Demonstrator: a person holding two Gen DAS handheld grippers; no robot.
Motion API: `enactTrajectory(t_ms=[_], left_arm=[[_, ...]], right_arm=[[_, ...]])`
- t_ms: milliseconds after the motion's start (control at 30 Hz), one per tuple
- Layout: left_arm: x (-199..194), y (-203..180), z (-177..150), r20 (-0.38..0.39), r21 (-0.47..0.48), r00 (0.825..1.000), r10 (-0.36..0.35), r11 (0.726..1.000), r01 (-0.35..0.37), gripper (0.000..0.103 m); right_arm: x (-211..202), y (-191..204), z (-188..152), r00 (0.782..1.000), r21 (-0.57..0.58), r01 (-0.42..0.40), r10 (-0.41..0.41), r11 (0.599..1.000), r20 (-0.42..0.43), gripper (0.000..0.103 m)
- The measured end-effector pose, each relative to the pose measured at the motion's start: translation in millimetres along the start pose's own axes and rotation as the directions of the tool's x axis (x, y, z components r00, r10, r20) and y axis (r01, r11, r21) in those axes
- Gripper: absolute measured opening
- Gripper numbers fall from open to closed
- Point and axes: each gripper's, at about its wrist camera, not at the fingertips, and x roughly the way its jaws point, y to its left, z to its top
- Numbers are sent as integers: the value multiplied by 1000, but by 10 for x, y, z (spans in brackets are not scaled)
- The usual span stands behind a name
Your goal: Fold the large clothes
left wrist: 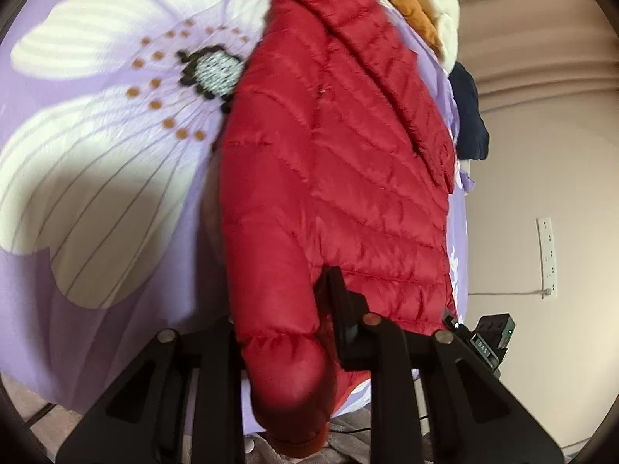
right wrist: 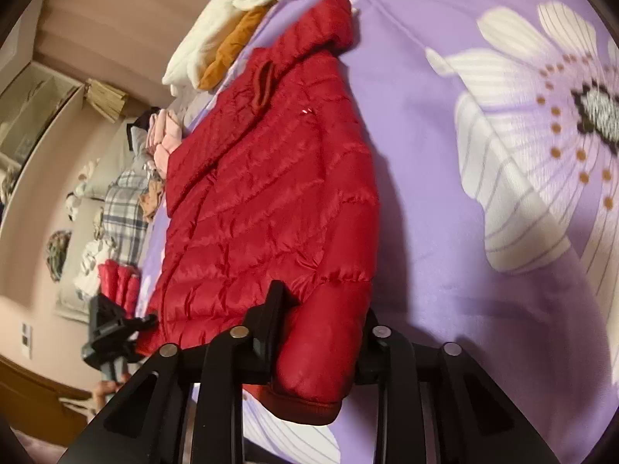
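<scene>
A red quilted puffer jacket (left wrist: 329, 162) lies lengthwise on a purple bedsheet (left wrist: 38, 328) printed with a large white flower. One of its sleeves (left wrist: 286, 367) runs down between the fingers of my left gripper (left wrist: 278, 309), which is shut on it; only the right finger (left wrist: 336, 301) shows, the other is behind the sleeve. In the right wrist view the same jacket (right wrist: 271, 193) spreads over the sheet (right wrist: 425, 154). My right gripper (right wrist: 323, 309) is shut on the other sleeve (right wrist: 321, 355) near its cuff. Each gripper shows in the other's view, the right one (left wrist: 491, 336) and the left one (right wrist: 108, 328).
White and orange garments (right wrist: 224, 31) are piled at the far end of the bed. Pink, plaid and other clothes (right wrist: 131, 201) lie along the bed's edge by the wall. A dark navy garment (left wrist: 470, 116) hangs off that edge. A white power strip (left wrist: 547, 255) is on the wall.
</scene>
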Motion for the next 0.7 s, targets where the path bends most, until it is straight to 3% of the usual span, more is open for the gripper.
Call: enactTrajectory(t_ms=[167,333,700], left_arm=[[-262,-306,54,63,105,997,-55,993,48,18],[-505,-681,59,108,237,984,-141,965,113,18],[-991,-1043,-39,123,331,959,-255,922,203,18]], right_arm=[[-228,246,73,994,-86,-52,59,995,88,20],[-469,490,183,979,-144,-89,113,986,168,19],[-889,865,132,952,-277,-144,209,950,222,18]])
